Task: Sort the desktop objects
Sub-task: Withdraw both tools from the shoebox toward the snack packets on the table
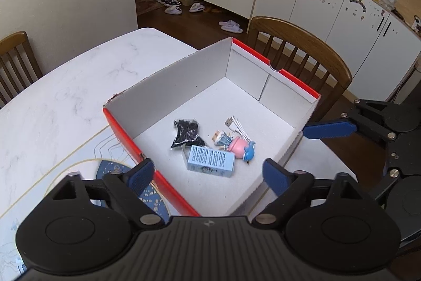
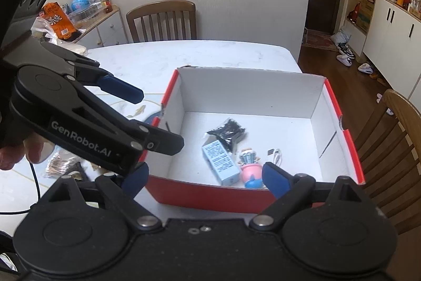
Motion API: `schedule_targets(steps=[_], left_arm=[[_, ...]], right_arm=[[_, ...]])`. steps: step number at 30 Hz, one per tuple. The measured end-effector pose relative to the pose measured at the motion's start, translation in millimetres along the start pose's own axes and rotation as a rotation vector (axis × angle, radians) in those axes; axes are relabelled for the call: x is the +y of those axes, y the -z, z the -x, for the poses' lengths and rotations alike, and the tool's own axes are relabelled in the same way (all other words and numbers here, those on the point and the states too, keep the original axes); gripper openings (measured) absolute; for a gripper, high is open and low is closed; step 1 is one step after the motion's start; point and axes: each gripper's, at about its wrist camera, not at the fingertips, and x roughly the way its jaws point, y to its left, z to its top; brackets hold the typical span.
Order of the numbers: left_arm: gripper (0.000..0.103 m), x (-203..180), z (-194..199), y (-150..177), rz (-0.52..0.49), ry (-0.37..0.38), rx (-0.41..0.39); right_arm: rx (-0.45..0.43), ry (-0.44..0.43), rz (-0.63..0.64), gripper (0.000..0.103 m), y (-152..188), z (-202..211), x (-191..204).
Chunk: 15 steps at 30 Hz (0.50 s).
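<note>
both my jaws are spread and empty over the red box, where the blue carton, black packet, pink toy and white cable already lie. next i judge my left gripper must fetch the wrapped packet lying on the desk.

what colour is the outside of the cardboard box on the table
Red outside, white inside. The box shows its red front wall best in the right wrist view.
</note>
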Motion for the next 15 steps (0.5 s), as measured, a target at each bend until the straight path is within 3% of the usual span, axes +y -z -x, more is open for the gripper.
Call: schedule_targets(steps=[1,15], left_arm=[[0.101,1,3,2,0.002,0.004,-0.004],[0.102,18,35,30,0.019,0.012,-0.046]], right_arm=[[0.001,0.000,-0.001,0.094,0,0,3],[0.005,-0.014,-0.019,0.094,5,-1,43]])
